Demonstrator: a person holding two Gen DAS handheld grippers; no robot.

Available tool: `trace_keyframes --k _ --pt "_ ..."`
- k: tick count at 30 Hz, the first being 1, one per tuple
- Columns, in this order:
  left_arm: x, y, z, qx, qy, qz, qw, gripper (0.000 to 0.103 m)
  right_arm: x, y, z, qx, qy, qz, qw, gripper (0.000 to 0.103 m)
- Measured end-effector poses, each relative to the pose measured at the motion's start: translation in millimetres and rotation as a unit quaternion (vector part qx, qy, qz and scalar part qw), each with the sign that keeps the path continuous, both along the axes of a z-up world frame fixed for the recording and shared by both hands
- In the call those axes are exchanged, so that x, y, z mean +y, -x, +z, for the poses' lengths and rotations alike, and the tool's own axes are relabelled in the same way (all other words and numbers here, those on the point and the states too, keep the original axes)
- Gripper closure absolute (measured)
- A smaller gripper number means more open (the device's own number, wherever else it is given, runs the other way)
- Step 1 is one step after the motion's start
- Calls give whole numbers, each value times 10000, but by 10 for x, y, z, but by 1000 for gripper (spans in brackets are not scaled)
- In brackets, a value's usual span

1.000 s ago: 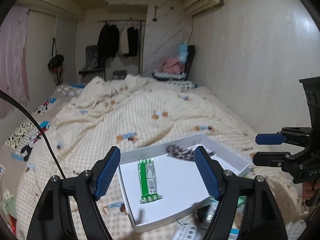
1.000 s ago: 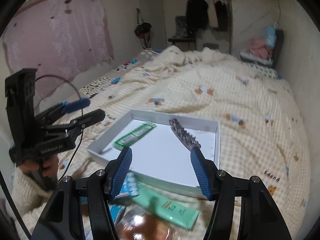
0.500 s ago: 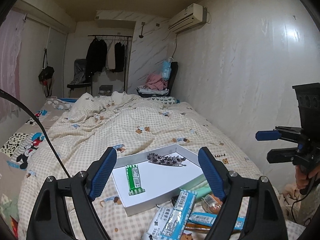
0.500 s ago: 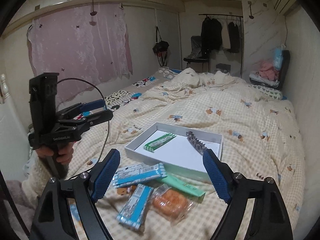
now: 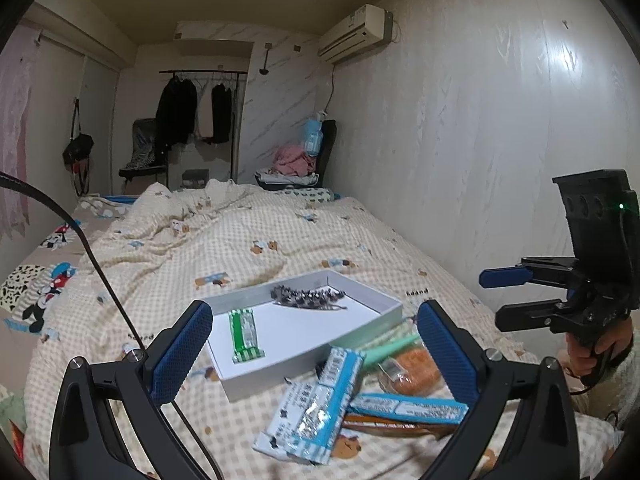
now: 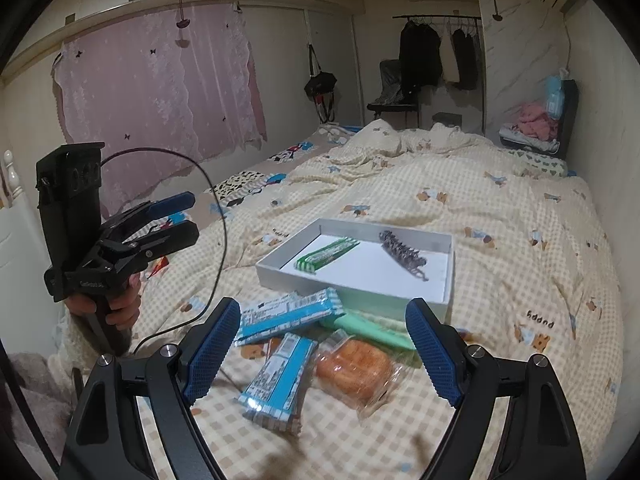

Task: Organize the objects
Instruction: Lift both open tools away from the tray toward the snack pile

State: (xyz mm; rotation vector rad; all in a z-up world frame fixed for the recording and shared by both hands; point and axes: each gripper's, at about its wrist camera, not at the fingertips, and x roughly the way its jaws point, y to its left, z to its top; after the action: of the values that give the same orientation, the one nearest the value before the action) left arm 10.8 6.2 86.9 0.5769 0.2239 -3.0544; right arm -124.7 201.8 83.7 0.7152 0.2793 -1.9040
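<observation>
Both claws, left claw [image 5: 314,354] and right claw [image 6: 324,346], gape wide and empty, pulled back from the box [image 6: 448,280] (gum and clip inside); snacks [image 6: 276,374] on the bed [image 6: 500,216] await sorting.

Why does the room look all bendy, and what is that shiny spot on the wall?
Both wrist views use a fisheye lens, so walls curve and the corners go black. In the left wrist view, lamp glare shines on the wall. In the right wrist view, a bright glint sits on a blue snack wrapper, and the bottom edge looks blurry.
</observation>
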Motion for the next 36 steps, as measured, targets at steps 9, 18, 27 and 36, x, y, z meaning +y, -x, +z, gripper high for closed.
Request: trace_keyframes --k 9,18,27,36 --pt "231 -103 -109 -194 487 185 9985 1 0 -169 -214 -208 -53 50 9998 17" --pt "363 -347 -312 -535 1355 747 9865 1 24 -246 -358 -1123 -351 -478 9919 17" --pt "368 -387 -604 -785 1670 1310 9741 1 234 -307 -430 -1893 36 -905 9777 17" --pt "315 -395 -612 -714 1602 1680 9701 1 39 -578 -230 -2115 325 -456 9758 17"
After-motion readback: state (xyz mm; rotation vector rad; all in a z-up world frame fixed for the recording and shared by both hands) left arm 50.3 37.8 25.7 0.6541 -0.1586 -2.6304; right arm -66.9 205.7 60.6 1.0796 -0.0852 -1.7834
